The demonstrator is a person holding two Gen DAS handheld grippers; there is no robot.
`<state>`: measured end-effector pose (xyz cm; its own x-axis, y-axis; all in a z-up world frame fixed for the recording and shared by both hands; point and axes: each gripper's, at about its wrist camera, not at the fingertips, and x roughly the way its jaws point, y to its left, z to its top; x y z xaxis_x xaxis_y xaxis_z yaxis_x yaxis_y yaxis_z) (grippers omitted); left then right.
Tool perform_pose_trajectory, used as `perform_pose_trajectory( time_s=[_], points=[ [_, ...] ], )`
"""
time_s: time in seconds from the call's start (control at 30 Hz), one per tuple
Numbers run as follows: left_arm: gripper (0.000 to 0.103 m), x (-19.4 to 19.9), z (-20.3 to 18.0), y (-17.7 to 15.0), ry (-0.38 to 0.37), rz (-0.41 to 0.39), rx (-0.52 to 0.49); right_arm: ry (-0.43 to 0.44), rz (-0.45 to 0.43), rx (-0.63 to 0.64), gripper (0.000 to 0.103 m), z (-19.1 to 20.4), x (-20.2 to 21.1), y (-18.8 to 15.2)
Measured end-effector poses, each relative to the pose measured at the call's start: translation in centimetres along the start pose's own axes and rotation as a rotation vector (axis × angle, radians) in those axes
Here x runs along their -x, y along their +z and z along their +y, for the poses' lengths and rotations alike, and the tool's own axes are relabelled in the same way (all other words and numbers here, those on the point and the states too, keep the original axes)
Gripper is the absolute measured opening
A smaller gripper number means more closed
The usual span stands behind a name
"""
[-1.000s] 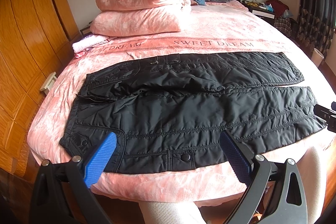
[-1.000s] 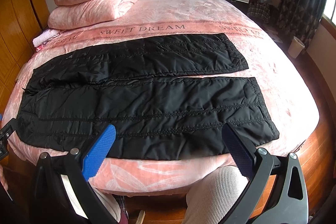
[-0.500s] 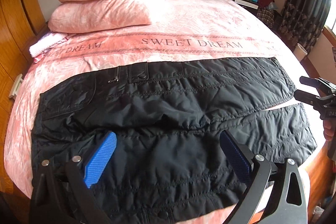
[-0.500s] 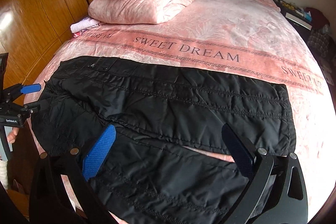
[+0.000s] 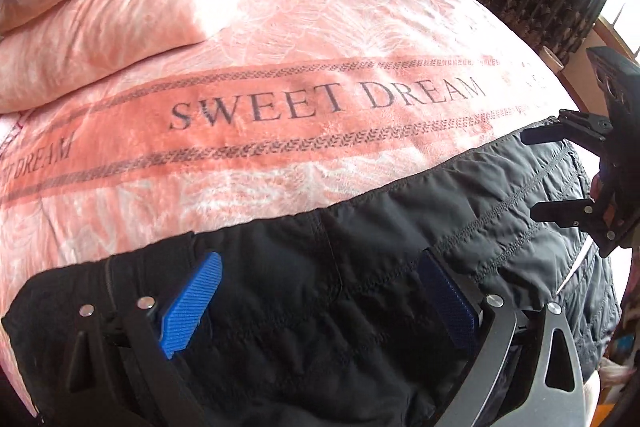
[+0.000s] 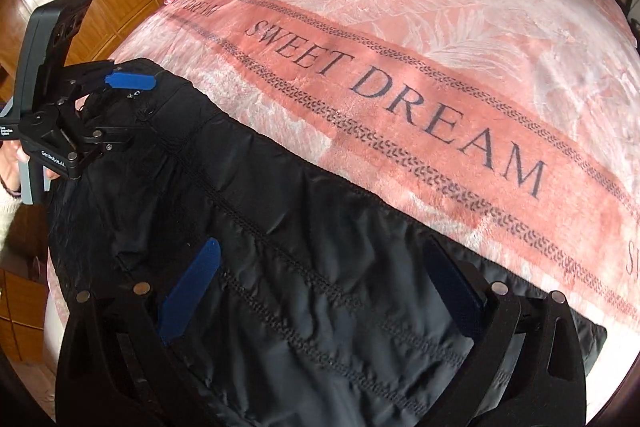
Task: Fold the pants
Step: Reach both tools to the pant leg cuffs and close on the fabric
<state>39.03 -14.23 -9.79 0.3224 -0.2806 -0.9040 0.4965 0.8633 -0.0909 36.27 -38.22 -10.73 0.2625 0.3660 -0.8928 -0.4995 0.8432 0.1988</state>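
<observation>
You have brought both grippers low over the pants [image 5: 360,267], which lie flat on the bed [image 5: 320,27]. Left gripper [image 5: 320,303] and right gripper [image 6: 320,291] stand wide open and hold nothing; grasp next.

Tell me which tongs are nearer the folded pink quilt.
Left. The left tongs are open over the pants at the waist, toward the quilt; the right tongs are open over the leg end, farther off.

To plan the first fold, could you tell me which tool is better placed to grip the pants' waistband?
Left. The left tool sits open right at the waistband corner of the pants; the right tool hovers open at the opposite leg hem.
</observation>
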Motion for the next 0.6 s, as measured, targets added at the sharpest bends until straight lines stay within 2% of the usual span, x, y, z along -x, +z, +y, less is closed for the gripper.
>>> perform_pose_trajectory(
  time_s=[0.2, 0.37, 0.5, 0.57, 0.6],
  points=[
    [0.099, -3.1, -0.6, 1.9, -0.069, 0.020, -0.118, 0.023, 0.108, 0.104, 0.101, -1.3, -3.4, 1.7],
    [0.099, -5.4, -1.0, 2.4, -0.060, 0.045, -0.182, 0.010, 0.172, 0.130, 0.101, -2.6, -6.0, 2.0],
    [0.097, -6.5, -1.4, 2.2, -0.049, 0.054, -0.184, 0.009, 0.137, 0.143, 0.100, -2.7, -6.0, 1.4],
    [0.097, -6.7, -1.5, 1.8, -0.050, 0.059, -0.176, -0.019, 0.111, 0.163, 0.088, -2.5, -5.7, 0.8],
    [0.097, -6.7, -1.6, 1.7, -0.056, 0.057, -0.177, -0.020, 0.099, 0.170, 0.075, -2.4, -5.5, 0.6]
  ],
)
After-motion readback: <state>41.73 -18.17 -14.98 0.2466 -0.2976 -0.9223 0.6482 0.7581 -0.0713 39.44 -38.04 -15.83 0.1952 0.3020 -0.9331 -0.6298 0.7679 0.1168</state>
